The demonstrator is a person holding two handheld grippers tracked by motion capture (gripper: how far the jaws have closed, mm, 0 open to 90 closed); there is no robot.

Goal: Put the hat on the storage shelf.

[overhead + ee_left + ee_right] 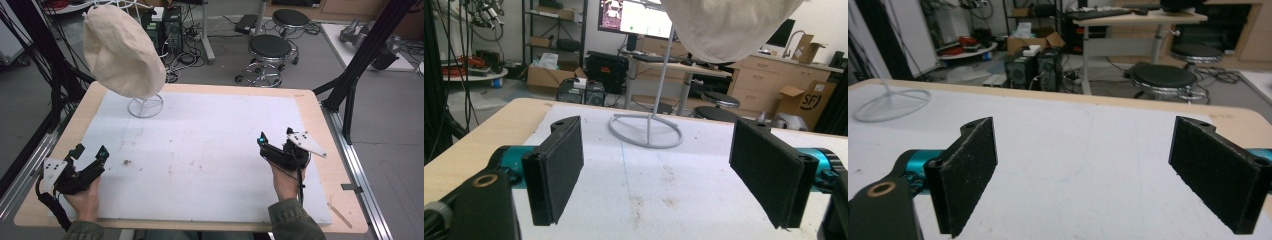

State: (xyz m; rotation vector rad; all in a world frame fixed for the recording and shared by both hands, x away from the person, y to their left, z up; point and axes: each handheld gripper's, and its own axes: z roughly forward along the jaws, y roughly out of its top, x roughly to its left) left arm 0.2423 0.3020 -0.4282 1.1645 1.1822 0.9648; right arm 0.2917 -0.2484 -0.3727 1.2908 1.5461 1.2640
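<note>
A cream fabric hat [122, 52] hangs on a thin white wire stand [145, 106] at the back left of the white mat [210, 150]. In the left gripper view the hat [724, 25] is overhead and the stand's ring base [646, 132] rests on the mat ahead. My left gripper [91, 150] is near the mat's front left corner, open, nothing between its pads [556, 167]. My right gripper [275, 136] hovers at the mat's right side, open and empty too [1088, 170]. The stand's base [890, 104] lies far off to its left.
The wooden table edge [325, 130] frames the mat. Small dark stains [126, 162] mark the mat near the left gripper. Black frame struts [360, 55] rise at the right and left. Two round stools [270, 50] and cables sit on the floor behind the table.
</note>
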